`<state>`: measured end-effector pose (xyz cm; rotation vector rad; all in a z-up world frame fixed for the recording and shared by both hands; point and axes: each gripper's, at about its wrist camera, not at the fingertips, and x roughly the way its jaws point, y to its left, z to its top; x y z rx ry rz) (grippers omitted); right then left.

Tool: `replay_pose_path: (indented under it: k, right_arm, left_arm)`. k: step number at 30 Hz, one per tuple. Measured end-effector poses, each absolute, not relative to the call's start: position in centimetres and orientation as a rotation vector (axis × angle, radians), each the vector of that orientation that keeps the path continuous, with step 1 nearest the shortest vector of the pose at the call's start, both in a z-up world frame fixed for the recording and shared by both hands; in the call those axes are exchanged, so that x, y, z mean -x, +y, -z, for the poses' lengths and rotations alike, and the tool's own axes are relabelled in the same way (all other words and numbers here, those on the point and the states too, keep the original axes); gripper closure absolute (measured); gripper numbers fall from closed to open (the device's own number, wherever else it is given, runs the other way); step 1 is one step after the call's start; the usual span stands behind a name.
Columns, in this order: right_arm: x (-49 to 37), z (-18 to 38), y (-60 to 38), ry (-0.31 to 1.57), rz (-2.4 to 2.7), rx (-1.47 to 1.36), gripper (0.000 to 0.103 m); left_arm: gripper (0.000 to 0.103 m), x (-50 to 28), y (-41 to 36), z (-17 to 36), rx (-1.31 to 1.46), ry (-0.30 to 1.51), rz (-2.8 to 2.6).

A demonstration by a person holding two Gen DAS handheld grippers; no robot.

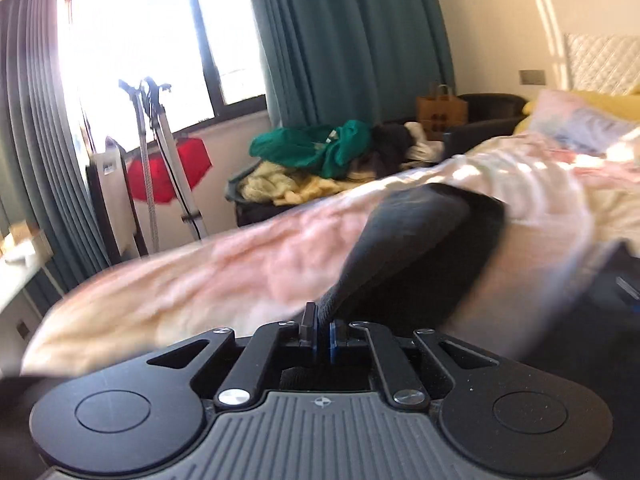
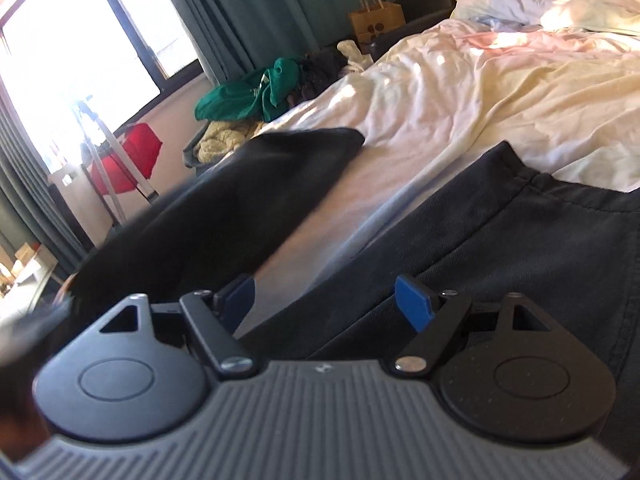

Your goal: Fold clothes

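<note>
Left tool (image 1: 321,326) is clamped on a dark garment (image 1: 416,236), which is lifted above the bed (image 1: 540,184). Right tool (image 2: 326,300) is held with fingers apart, just above the garment's (image 2: 500,248) flat part on the bed (image 2: 460,92). A green clothes pile (image 2: 248,92) is seen beyond the bed.
</note>
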<state>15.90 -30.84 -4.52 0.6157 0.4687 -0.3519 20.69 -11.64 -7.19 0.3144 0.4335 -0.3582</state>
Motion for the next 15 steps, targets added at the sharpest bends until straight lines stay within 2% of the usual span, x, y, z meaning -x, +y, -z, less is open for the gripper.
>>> replay_pose_path:
  k: [7, 15]
  right_arm:
    - [-14.1, 3.5, -30.6, 0.464, 0.288, -0.621, 0.023]
    - [-14.1, 1.9, -28.5, 0.494, 0.163, -0.574, 0.023]
  left_arm:
    - [0.095, -10.6, -7.3, 11.1, -0.175, 0.546, 0.334]
    - [0.092, -9.9, -4.2, 10.6, 0.026, 0.592, 0.315]
